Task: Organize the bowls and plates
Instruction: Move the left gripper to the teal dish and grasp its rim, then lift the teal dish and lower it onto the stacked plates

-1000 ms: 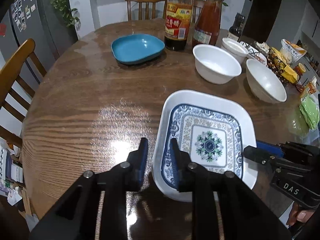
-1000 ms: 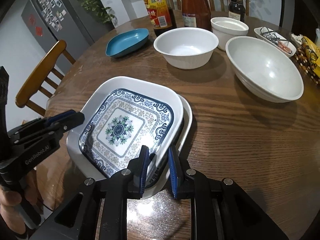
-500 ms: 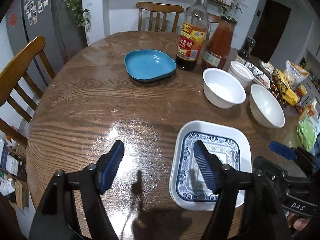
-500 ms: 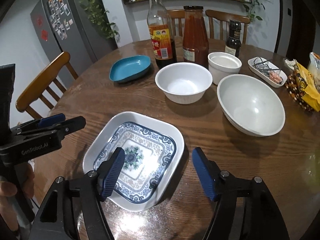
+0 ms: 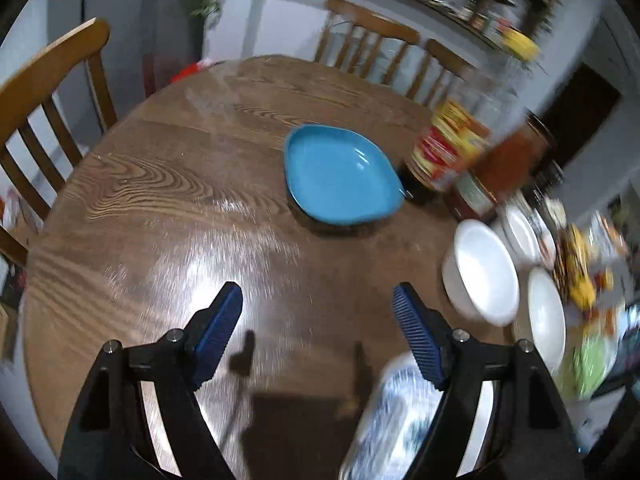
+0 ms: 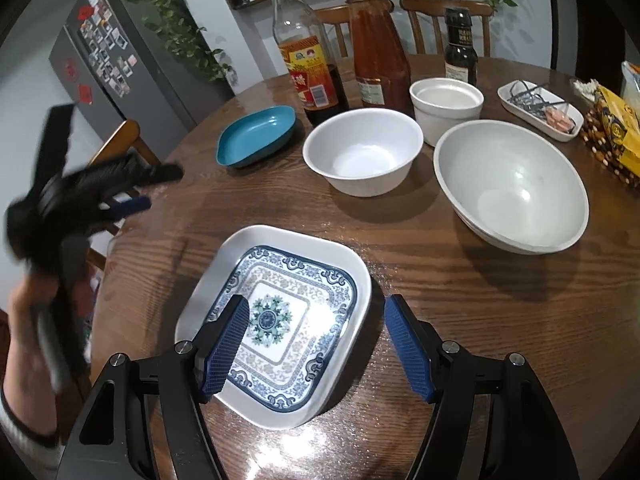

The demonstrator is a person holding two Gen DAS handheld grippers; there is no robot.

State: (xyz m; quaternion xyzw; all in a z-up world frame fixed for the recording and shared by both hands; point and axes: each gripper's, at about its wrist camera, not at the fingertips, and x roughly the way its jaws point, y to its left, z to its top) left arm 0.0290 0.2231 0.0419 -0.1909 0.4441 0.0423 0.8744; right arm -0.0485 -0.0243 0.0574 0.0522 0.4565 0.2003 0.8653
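Two grippers, jaws spread, nothing held: right gripper over patterned plate nested in white plate on table. Left gripper over bare wood. White bowls empty; teal dish empty.

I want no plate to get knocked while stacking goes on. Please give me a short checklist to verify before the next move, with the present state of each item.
1. Patterned square plate released and lying flat on the table: ok.
2. Right hand-held gripper open, nothing between its pads: ok.
3. Left hand-held gripper open and empty: ok.
4. Blue dish free to grasp, nothing in it: ok.
5. Gap between blue dish and soy sauce bottle: not ok, they sit very close.
6. White plate under the patterned one: cannot tell from this view.
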